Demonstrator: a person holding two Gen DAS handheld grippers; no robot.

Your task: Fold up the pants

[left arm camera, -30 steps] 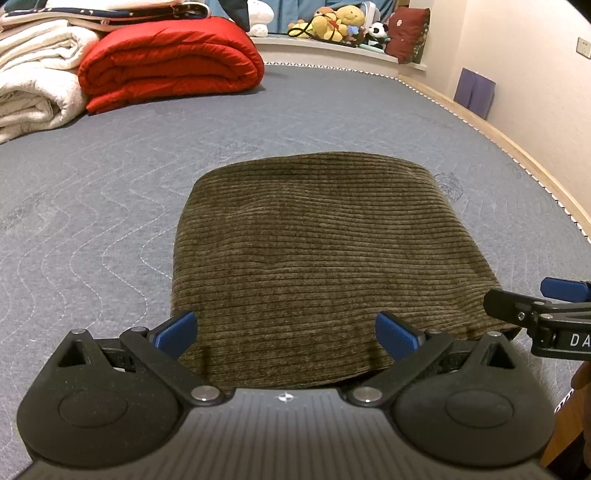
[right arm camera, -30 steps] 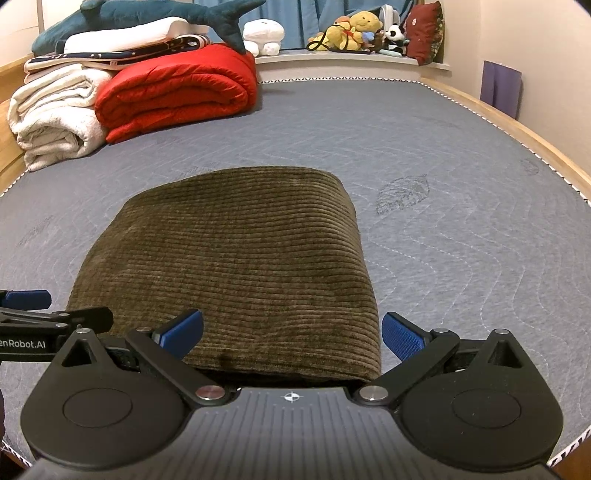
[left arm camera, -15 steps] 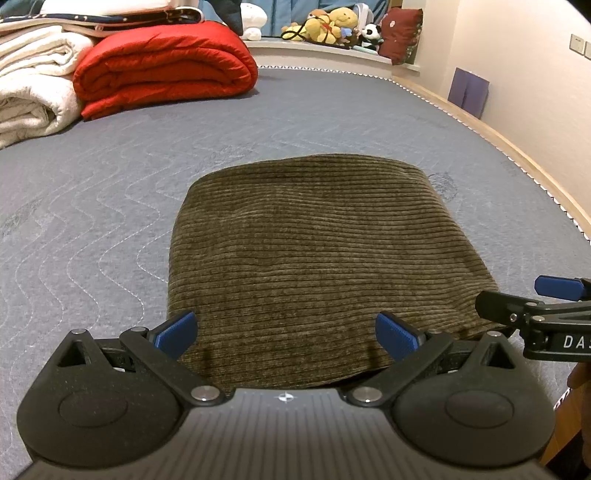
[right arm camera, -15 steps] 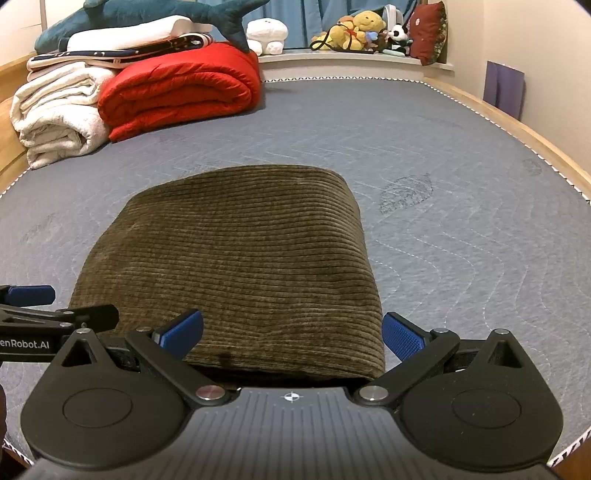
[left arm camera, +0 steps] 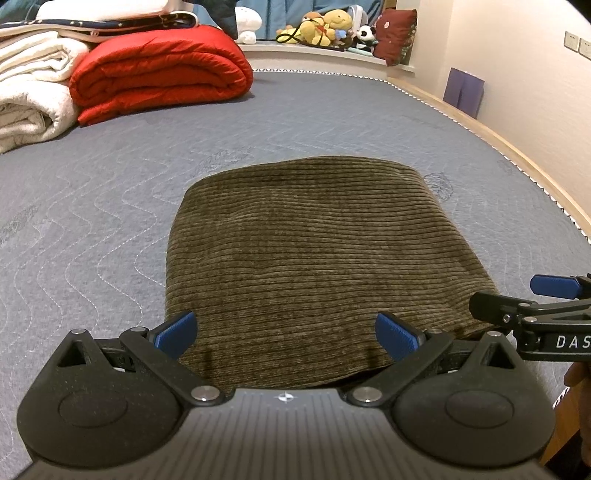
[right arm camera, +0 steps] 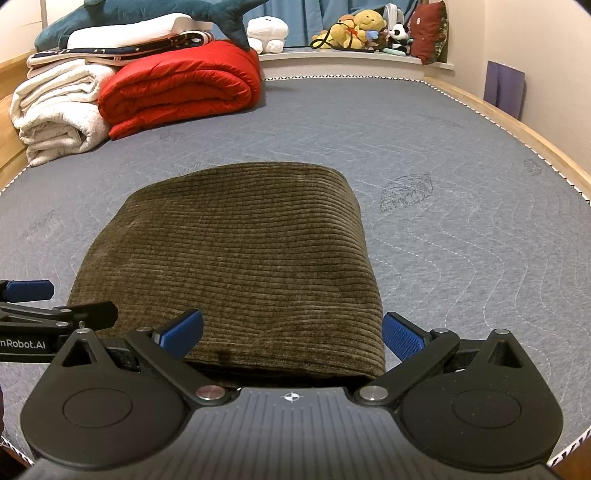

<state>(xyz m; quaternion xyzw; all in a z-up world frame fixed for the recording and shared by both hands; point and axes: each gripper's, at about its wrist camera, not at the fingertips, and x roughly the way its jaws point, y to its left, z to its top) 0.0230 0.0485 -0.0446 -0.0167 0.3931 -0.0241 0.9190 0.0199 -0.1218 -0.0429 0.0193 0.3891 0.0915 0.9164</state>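
Observation:
The olive-brown corduroy pants [left arm camera: 314, 251] lie folded into a compact rectangle on the grey quilted mattress [left arm camera: 110, 184]; they also show in the right wrist view [right arm camera: 236, 251]. My left gripper [left arm camera: 286, 330] is open and empty, hovering over the near edge of the pants. My right gripper [right arm camera: 291, 332] is open and empty over the near right corner of the pants. Each gripper shows at the other view's edge: the right one [left arm camera: 535, 306] and the left one [right arm camera: 55, 306].
A red folded quilt [right arm camera: 177, 88] and white folded blankets [right arm camera: 55, 114] sit at the far left. Plush toys [right arm camera: 354, 29] line the shelf at the back. The wooden bed edge [left arm camera: 517, 147] runs along the right, by the wall.
Both grippers have drawn back slightly and risen a little from the folded pants. The pants have not moved.

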